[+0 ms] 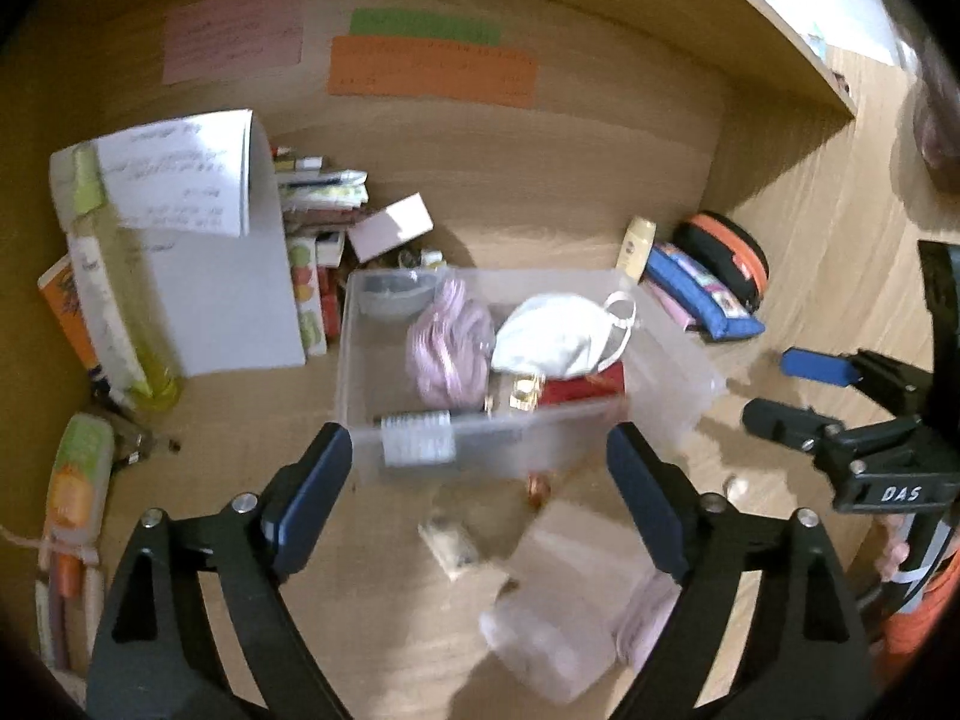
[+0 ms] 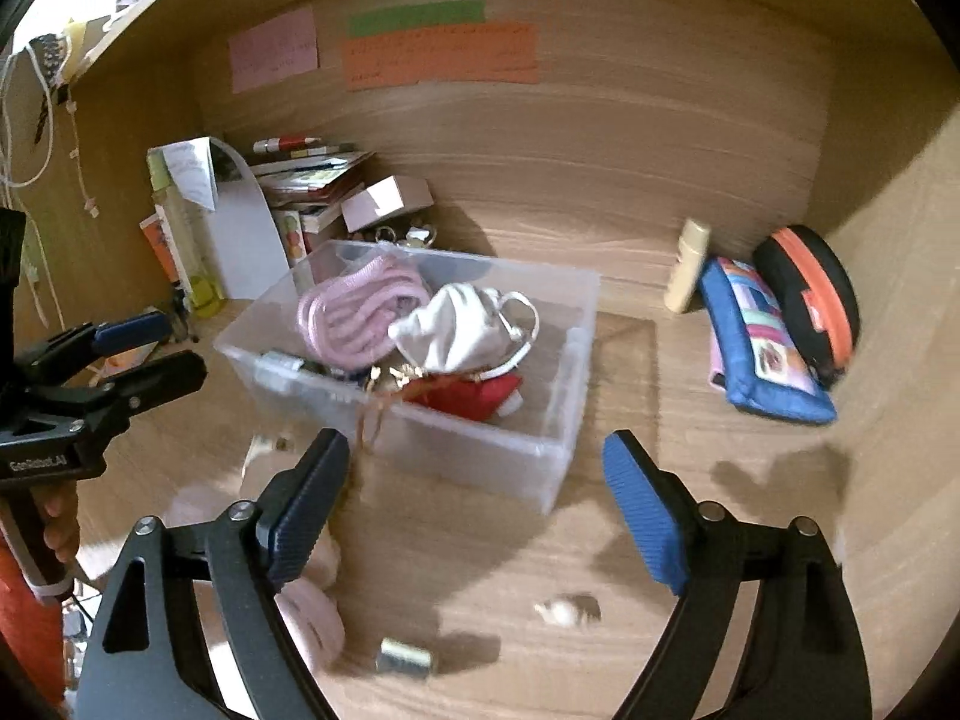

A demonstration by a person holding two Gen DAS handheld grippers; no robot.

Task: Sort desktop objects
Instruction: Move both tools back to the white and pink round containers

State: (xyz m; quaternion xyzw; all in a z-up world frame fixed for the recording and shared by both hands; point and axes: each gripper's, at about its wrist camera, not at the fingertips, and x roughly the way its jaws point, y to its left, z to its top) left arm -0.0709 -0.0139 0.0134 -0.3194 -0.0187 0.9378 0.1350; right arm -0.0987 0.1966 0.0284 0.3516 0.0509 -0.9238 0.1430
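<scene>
A clear plastic box (image 1: 672,396) (image 2: 558,444) stands mid-desk. In it lie a pink coiled cord (image 1: 447,348) (image 2: 360,315), a white face mask (image 1: 558,333) (image 2: 456,330), a red item (image 1: 585,387) (image 2: 489,393) and gold trinkets (image 2: 393,375). My left gripper (image 1: 480,498) is open and empty just in front of the box. My right gripper (image 2: 477,510) is open and empty, near the box's front right corner. On the desk in front lie a clear bag (image 1: 552,612), a pink soft item (image 2: 309,612), a small metal cylinder (image 2: 405,657) and a small white trinket (image 2: 564,612).
Books, papers and a yellow bottle (image 1: 120,300) crowd the back left. A small pink box (image 1: 393,225) sits behind the clear box. A cream bottle (image 2: 687,267), a blue pouch (image 2: 762,348) and a black-orange case (image 2: 810,300) lie at the back right. Wooden walls enclose the desk.
</scene>
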